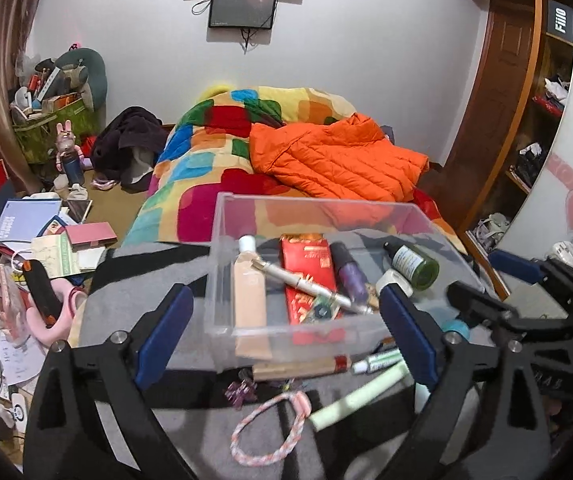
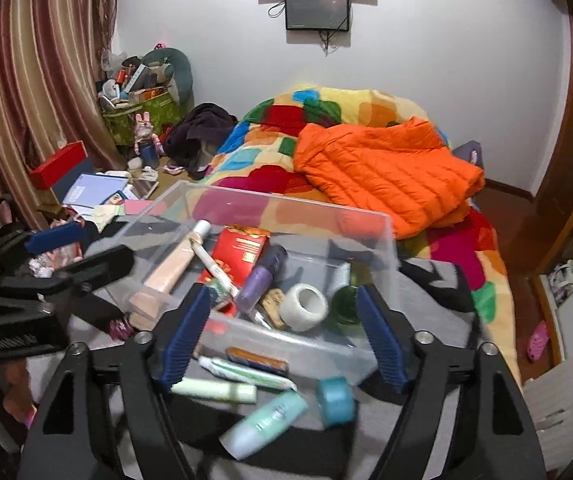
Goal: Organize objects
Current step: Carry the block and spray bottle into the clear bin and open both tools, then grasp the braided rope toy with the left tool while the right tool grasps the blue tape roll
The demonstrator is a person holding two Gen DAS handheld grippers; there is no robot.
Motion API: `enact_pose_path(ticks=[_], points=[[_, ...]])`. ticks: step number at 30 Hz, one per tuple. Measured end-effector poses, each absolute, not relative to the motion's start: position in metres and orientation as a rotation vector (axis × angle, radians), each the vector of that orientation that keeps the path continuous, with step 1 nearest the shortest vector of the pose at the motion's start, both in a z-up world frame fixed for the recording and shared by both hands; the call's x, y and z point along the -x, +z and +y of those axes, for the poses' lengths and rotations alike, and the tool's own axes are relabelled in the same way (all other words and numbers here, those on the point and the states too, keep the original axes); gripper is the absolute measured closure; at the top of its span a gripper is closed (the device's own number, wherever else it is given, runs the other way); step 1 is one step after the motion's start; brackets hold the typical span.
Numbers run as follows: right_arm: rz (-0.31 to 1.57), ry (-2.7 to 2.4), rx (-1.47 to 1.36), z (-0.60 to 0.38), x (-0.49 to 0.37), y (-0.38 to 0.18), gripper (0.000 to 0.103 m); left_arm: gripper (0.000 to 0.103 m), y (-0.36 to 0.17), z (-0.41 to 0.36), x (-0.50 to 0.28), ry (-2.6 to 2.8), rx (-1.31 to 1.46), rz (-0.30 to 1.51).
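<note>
A clear plastic box stands on a grey blanket. It holds a beige tube, a red packet, a purple bottle, a green bottle and a tape roll. In front of the box lie a pale green stick, a teal jar, a mint bottle and a pink bracelet. My left gripper is open, its pads either side of the box's near wall. My right gripper is open over the same wall, holding nothing.
An orange jacket lies on a colourful quilt behind the box. Books, boxes and papers crowd the floor at the left. A wooden wardrobe stands at the right. Each gripper shows at the edge of the other's view.
</note>
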State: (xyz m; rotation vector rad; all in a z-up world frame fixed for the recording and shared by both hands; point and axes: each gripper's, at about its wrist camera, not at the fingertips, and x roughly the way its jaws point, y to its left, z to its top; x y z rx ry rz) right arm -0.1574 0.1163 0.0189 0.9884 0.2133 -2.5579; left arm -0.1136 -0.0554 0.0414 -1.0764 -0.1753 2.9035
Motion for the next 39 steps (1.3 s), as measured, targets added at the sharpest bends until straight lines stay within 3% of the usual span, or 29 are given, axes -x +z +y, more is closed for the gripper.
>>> enact_pose_path(ticks=[15, 21, 25, 29, 30, 34, 36, 39], points=[[0.252, -2.542, -1.202, 0.175, 0.143, -0.034, 0.027, 0.006, -0.034, -0.071, 0.085, 2.76, 1.445, -0.114], [0.144, -2.474, -1.256, 0.177, 0.154, -0.053, 0.029, 0.007, -0.049, -0.075, 0.092, 2.779, 1.474, -0.137], [0.118, -2.463, -1.258, 0.171, 0.161, -0.056, 0.049, 0.033, -0.047, -0.068, 0.092, 2.755, 1.416, -0.115], [0.108, -2.438, -1.26, 0.165, 0.162, -0.06, 0.073, 0.051, -0.046, -0.066, 0.089, 2.764, 1.389, -0.091], [0.11, -2.438, -1.26, 0.164, 0.162, -0.06, 0.079, 0.061, -0.046, -0.066, 0.088, 2.764, 1.384, -0.088], [0.102, -2.45, -1.253, 0.165, 0.159, -0.06, 0.087, 0.091, -0.044, -0.072, 0.081, 2.76, 1.373, -0.123], [0.09, -2.459, -1.246, 0.167, 0.157, -0.058, 0.087, 0.097, -0.044, -0.077, 0.075, 2.755, 1.368, -0.17], [0.076, -2.475, -1.227, 0.171, 0.152, -0.053, 0.087, 0.098, -0.041, -0.079, 0.065, 2.768, 1.352, -0.195]])
